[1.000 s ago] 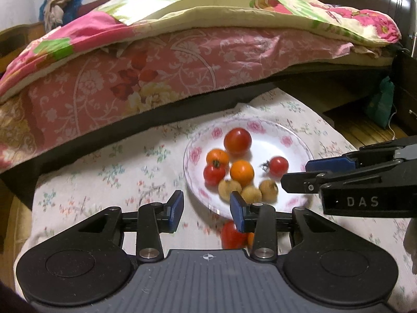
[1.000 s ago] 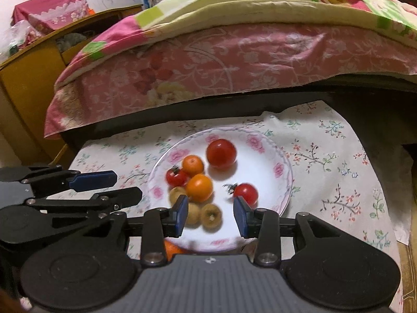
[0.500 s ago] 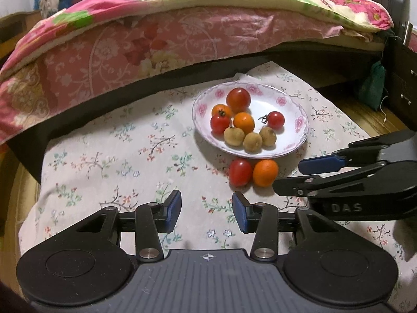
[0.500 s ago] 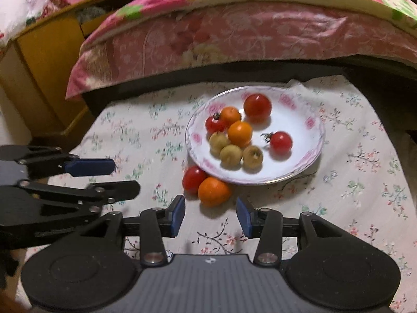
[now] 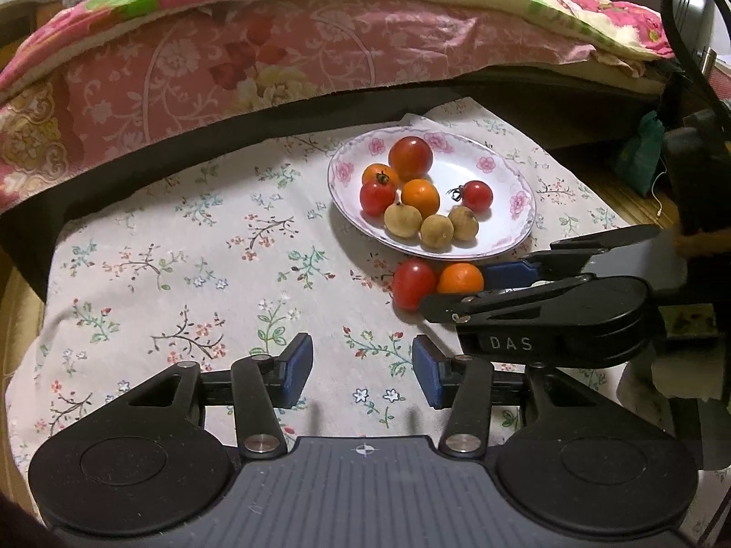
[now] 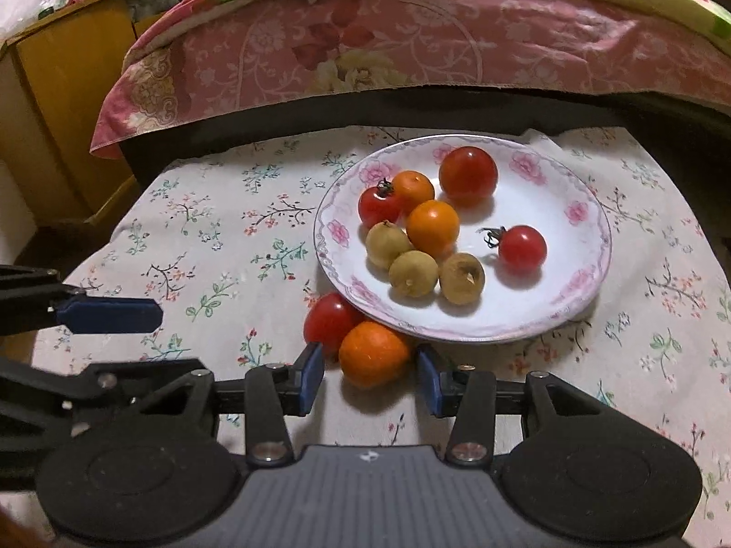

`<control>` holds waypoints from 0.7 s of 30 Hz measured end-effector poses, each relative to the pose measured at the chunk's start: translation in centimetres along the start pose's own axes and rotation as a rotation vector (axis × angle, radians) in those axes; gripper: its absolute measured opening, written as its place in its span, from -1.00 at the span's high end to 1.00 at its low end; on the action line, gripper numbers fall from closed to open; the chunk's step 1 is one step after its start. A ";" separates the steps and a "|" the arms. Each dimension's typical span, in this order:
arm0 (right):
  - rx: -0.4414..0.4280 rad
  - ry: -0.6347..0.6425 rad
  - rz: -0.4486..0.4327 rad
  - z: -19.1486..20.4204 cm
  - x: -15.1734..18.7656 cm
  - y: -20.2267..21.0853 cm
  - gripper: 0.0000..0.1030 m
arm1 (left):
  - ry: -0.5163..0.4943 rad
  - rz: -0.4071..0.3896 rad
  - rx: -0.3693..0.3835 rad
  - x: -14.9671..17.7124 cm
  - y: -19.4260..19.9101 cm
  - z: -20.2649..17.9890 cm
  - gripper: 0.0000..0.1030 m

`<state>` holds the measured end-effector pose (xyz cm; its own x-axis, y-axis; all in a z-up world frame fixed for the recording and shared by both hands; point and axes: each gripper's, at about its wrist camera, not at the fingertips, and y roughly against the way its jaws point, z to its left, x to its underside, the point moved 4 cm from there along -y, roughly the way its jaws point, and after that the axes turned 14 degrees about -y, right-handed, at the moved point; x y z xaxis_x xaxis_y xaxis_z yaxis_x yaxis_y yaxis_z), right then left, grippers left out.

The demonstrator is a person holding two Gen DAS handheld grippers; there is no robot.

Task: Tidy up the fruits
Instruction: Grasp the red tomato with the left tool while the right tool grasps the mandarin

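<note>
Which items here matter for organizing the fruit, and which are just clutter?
Job:
- plate holding tomatoes, oranges, brown fruits
- loose orange, between the open right tongs
- loose tomato beside it
- left tongs, open, empty

Lying about:
- floral cloth
- bed quilt
- wooden cabinet

Dim indoor light; low table under a floral cloth (image 5: pixel 182 274), pushed against a bed (image 6: pixel 457 105) draped in a pink floral quilt (image 5: pixel 274 59), yellow wooden cabinet (image 6: pixel 68 105) beside it.
</note>
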<state>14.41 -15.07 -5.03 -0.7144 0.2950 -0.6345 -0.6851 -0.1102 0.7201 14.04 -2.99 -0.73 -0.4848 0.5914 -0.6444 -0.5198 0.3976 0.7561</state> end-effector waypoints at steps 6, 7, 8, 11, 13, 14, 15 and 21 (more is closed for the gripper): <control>-0.004 0.034 0.031 -0.1 0.5 0.7 0.32 | -0.020 0.004 0.007 0.1 -0.6 -0.6 -0.12; -0.005 0.032 0.031 -0.2 0.5 1.0 0.32 | -0.027 0.003 0.013 0.1 -0.8 -0.8 -0.13; -0.004 0.029 0.033 -0.4 0.5 1.4 0.32 | -0.034 0.001 0.017 0.0 -1.0 -1.1 -0.16; 0.005 0.016 0.046 -1.4 0.6 3.0 0.32 | -0.057 -0.003 0.027 -0.5 -1.7 -1.8 -0.17; 0.022 0.018 0.060 -2.1 0.7 4.0 0.32 | -0.063 -0.006 0.030 -0.9 -2.5 -2.4 -0.17; 0.026 0.015 0.059 -2.3 0.7 4.4 0.32 | -0.065 -0.007 0.028 -1.2 -2.9 -2.6 -0.17; 0.025 0.010 0.060 -2.6 0.6 4.8 0.32 | -0.066 -0.007 0.027 -1.4 -3.4 -2.8 -0.17; 0.000 -0.021 0.069 -3.3 0.5 5.5 0.32 | -0.025 0.003 0.006 -2.7 -6.4 -3.2 -0.10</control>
<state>9.87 -18.67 -2.31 -0.7570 0.3067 -0.5770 -0.6340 -0.1312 0.7621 16.45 -9.36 -4.15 -0.4686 0.6097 -0.6393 -0.5145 0.3999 0.7585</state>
